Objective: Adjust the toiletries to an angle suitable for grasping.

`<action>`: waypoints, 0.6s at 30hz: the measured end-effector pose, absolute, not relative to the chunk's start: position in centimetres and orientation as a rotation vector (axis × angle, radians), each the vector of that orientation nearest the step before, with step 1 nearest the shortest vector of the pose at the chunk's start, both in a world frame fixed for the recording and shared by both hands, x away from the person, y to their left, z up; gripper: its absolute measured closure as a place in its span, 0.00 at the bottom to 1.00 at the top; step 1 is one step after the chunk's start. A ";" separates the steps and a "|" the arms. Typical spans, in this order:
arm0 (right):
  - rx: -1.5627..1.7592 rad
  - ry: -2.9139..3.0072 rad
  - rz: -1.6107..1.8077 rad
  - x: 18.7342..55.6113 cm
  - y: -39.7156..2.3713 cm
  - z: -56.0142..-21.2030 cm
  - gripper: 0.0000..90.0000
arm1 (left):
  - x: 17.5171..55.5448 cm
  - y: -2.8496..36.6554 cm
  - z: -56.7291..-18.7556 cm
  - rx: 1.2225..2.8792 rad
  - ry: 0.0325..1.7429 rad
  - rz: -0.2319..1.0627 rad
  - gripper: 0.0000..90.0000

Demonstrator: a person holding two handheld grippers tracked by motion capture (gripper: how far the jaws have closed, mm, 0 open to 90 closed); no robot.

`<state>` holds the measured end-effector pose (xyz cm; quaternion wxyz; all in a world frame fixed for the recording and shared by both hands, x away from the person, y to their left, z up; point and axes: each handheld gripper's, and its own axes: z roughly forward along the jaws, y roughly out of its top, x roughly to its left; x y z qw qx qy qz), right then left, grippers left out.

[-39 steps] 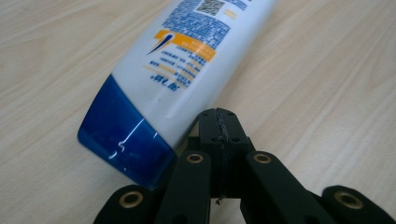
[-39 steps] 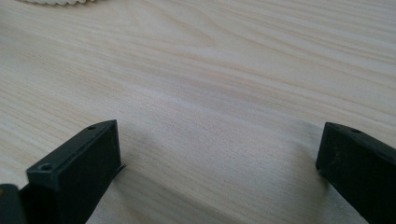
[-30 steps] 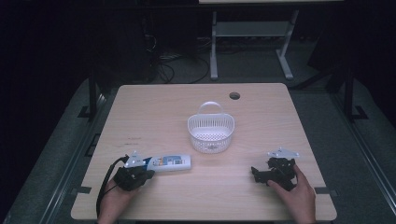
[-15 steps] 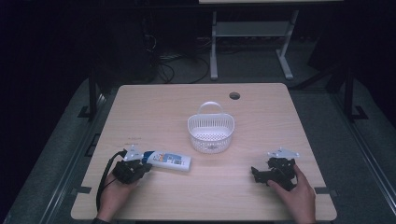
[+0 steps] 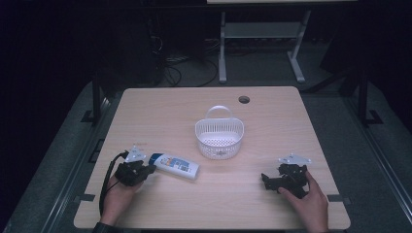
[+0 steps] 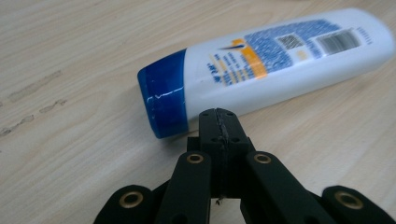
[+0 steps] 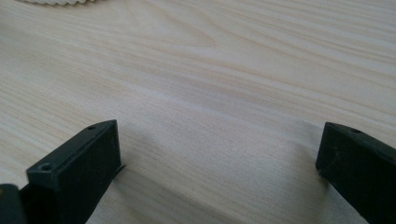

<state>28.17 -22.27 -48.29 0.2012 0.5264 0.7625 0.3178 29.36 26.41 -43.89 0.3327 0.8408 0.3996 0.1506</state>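
Note:
A white bottle (image 5: pixel 176 165) with a blue cap (image 6: pixel 164 94) lies on its side on the wooden table (image 5: pixel 184 111), cap toward the left. My left gripper (image 5: pixel 145 170) rests on the table with its jaws shut, tips just short of the cap. In the left gripper view the pressed-together jaw tips (image 6: pixel 218 122) sit right below the bottle (image 6: pixel 275 60), with nothing between them. My right gripper (image 5: pixel 266 179) lies at the front right, held by a hand, jaws wide open over bare wood (image 7: pixel 219 158).
A white perforated basket (image 5: pixel 219 136) with a handle stands at the table's middle; its rim (image 7: pixel 56 2) edges the top of the right gripper view. A round cable hole (image 5: pixel 244 99) sits near the far edge. Desk legs and cables stand behind the table.
My left gripper has shifted a little to the left and back from the bottle. The bottle now lies slightly more angled. The right gripper has kept still.

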 end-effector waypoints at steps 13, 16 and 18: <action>1.471 2.130 0.888 28.2 -22.3 -48.3 0.00 | 29.2 25.0 -41.9 2.163 0.963 0.346 1.00; 1.470 2.130 0.887 28.2 -22.3 -48.3 0.00 | 29.6 24.5 -41.7 2.164 0.951 0.338 1.00; 1.469 2.131 0.887 28.2 -22.3 -48.3 0.00 | 30.0 23.8 -41.5 2.168 0.932 0.340 1.00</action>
